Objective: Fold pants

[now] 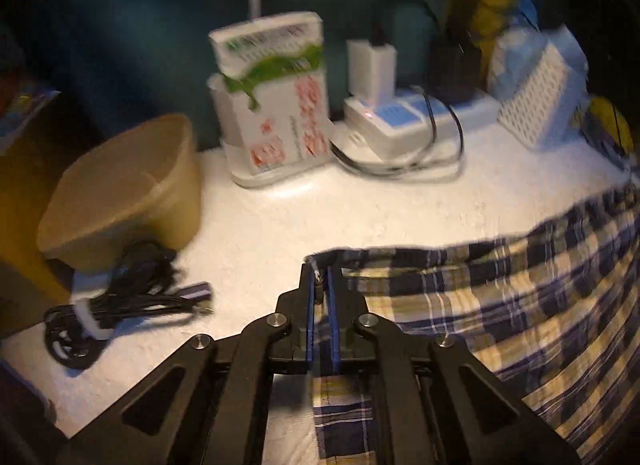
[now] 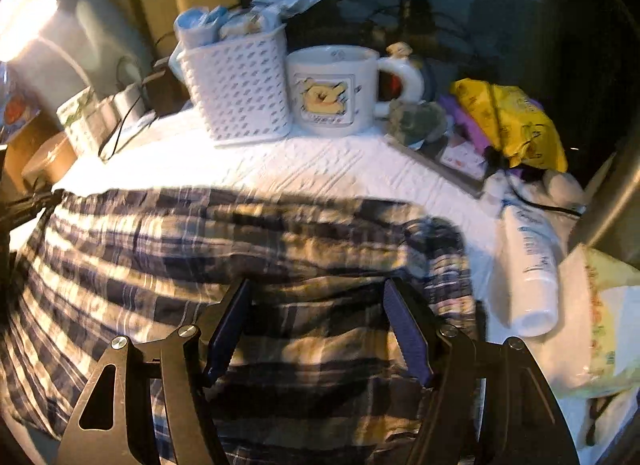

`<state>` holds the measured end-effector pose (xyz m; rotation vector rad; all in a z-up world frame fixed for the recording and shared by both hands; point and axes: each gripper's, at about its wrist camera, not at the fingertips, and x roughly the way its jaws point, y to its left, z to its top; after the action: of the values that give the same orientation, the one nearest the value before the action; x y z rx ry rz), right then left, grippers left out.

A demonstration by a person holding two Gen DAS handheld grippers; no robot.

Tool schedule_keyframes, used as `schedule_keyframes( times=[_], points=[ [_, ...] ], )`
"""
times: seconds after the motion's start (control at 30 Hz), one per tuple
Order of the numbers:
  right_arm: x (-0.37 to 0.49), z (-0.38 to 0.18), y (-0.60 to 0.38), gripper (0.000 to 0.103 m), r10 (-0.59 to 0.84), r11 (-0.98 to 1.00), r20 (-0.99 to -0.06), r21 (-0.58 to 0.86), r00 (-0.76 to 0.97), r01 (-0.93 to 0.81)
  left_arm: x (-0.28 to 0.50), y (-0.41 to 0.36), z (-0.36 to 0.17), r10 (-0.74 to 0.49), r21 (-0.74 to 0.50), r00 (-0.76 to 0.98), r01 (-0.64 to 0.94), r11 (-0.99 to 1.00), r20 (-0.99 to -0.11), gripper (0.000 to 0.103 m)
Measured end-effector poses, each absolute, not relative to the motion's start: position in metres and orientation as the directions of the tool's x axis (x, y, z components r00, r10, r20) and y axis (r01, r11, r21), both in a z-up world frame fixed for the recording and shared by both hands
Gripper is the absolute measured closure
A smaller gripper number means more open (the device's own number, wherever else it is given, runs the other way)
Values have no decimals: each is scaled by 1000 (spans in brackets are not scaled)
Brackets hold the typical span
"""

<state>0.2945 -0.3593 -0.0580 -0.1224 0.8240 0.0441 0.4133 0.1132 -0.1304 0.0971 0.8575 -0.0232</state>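
White textured cloth covers the table (image 1: 280, 225), crowded along a teal wall. Left tool (image 1: 320, 281) pinches the plaid pants (image 1: 520, 285); right tool (image 2: 316, 301) gapes above them.

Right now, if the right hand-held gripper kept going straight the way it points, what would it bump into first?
Most likely the plaid pants: the right hand-held gripper is open and angled down at the cloth. Depth is hard to judge.

A lived-in home corner, dim and lamp-lit. The white-covered bench (image 2: 320, 169) is crowded with household bits: a cartoon-bear mug (image 2: 332, 91) at the back, a white lattice basket (image 2: 240, 93) of packets just left of the mug, a white lotion bottle (image 2: 530, 265) lying right of it, chargers plugged into a power strip (image 1: 404, 117).
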Motion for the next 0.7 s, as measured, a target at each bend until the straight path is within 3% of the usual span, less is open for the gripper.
schedule_keyframes(
  times=[0.1, 0.23, 0.3, 0.33, 0.53, 0.7],
  points=[
    [285, -42, -364, 33, -17, 995, -702, -79, 712, -54, 401, 113, -106, 57, 101, 695, 23, 995, -717, 95],
    [277, -24, -357, 33, 31, 993, -660, -65, 751, -97, 381, 93, -91, -48, 59, 708, 126, 990, -705, 94],
    [283, -28, -347, 46, 52, 987, -675, -80, 736, -142, 378, 71, -97, -116, 52, 680, 221, 974, -724, 94],
    [290, -34, -342, 58, 62, 984, -695, -77, 716, -160, 384, 57, -104, -140, 50, 661, 260, 964, -738, 94],
    [326, -67, -332, 60, 53, 987, -773, -56, 632, -150, 418, 26, -141, -146, 51, 569, 316, 947, -809, 94],
    [343, -71, -342, 60, 33, 995, -780, -33, 625, -93, 442, 32, -149, -89, 78, 604, 245, 966, -792, 93]
  ],
)
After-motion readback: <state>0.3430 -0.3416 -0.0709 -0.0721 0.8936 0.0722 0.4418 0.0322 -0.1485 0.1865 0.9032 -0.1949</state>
